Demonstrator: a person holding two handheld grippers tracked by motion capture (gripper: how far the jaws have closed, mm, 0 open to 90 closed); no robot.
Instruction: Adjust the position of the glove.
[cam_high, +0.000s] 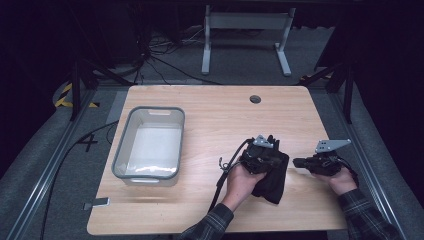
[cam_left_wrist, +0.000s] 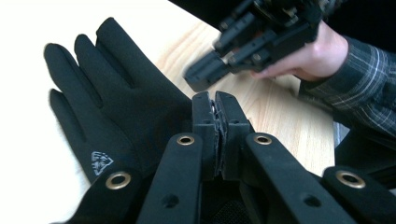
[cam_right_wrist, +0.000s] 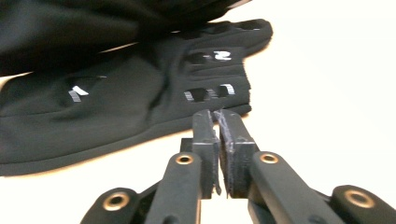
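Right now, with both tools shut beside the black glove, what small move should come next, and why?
Probably open the right tool: its jaws are shut and empty, just short of the black glove edge on the table. The left tool is shut too, over the glove.

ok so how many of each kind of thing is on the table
gloves: 1 that I can tell, black, possibly more cloth beneath
bins: 1, grey
grippers: 2, left and right
total: 4
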